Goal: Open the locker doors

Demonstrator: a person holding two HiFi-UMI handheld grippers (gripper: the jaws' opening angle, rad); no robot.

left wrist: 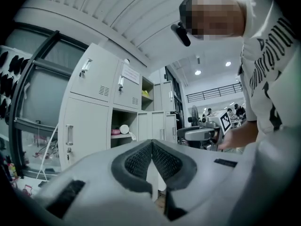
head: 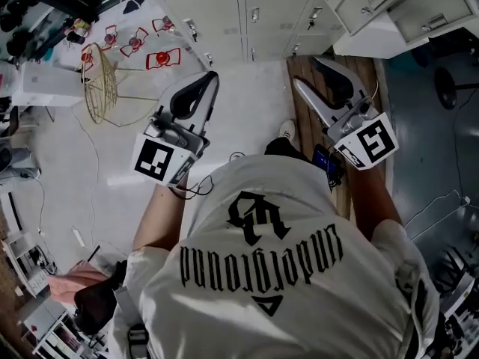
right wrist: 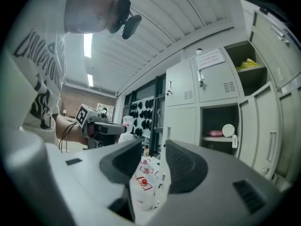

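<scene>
A bank of pale grey lockers [head: 262,13] stands ahead of me, along the top of the head view. The left gripper view shows closed doors with handles [left wrist: 87,126] and one open compartment [left wrist: 123,129] holding a pink thing and a white roll. The right gripper view shows closed upper doors [right wrist: 214,81], that open compartment [right wrist: 221,126], and an open one above it with something yellow [right wrist: 249,65]. My left gripper [head: 212,78] [left wrist: 151,144] is shut and empty, short of the lockers. My right gripper [head: 307,72] [right wrist: 154,147] is open and empty, also apart from any door.
A yellow wire basket [head: 101,84] and several red-capped white containers [head: 161,57] [right wrist: 141,180] sit on the floor at the left. Wooden boards [head: 352,88] lie under my right gripper. Open locker doors [head: 419,13] jut out at the upper right. Cables trail over the floor.
</scene>
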